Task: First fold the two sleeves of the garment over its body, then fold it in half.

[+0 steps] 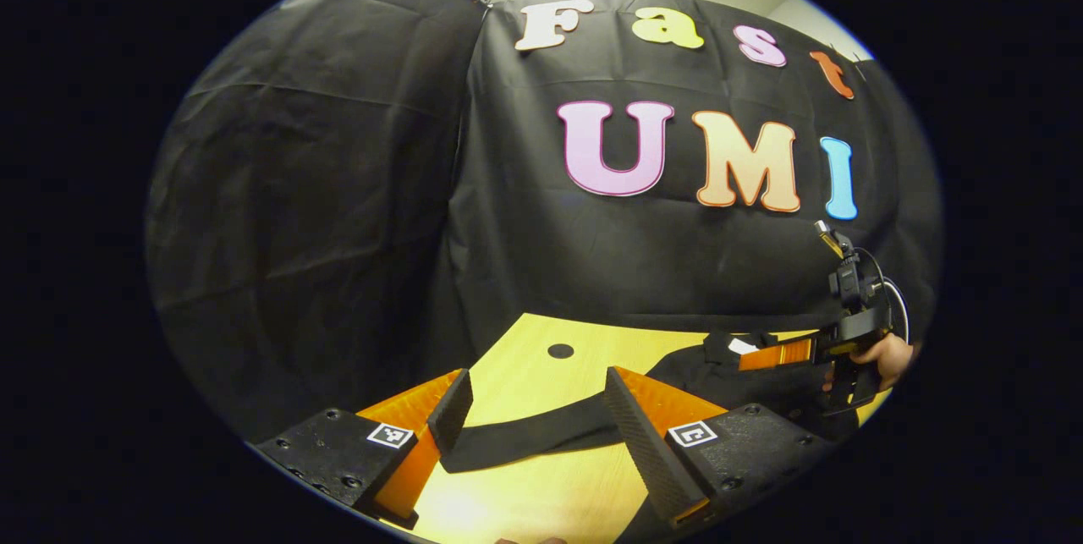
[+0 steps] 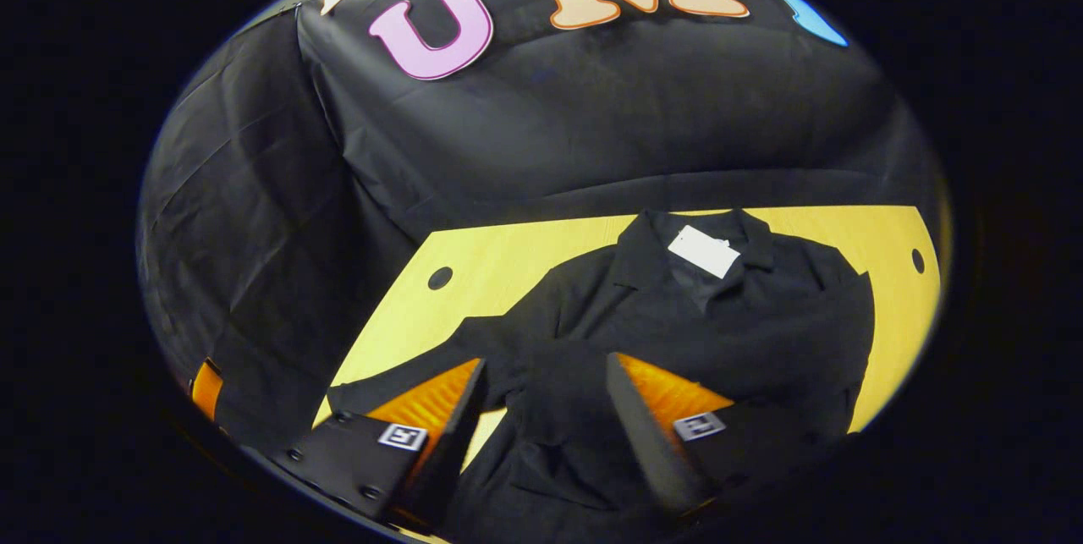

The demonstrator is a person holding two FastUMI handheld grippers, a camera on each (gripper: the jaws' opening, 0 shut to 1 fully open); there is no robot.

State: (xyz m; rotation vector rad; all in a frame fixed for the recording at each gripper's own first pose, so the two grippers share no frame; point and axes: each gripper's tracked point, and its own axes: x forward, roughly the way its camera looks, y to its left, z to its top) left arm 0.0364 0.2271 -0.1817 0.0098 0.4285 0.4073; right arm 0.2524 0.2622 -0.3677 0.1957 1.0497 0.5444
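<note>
Nearest, in the left gripper view: left tool (image 1: 535,421) spread wide over a sleeve (image 1: 525,438) lying flat across the yellow worktop (image 1: 541,358), fingers apparently clear of the cloth. In the right gripper view: right tool (image 2: 541,409) likewise wide, low over the black garment (image 2: 677,332) spread on the worktop. Farther off: white collar label (image 2: 704,251), then the booth wall (image 2: 592,129).

The left hand-held gripper (image 1: 533,417) has wedge-shaped fingers with ribbed inner pads, set on black plates dotted with screws, each bearing a square black-and-white marker. The right hand-held gripper (image 2: 541,409) is built alike. Seen farther off, the right one carries a black cable loop (image 1: 893,294), with a bare hand (image 1: 888,358) on its grip.
</note>
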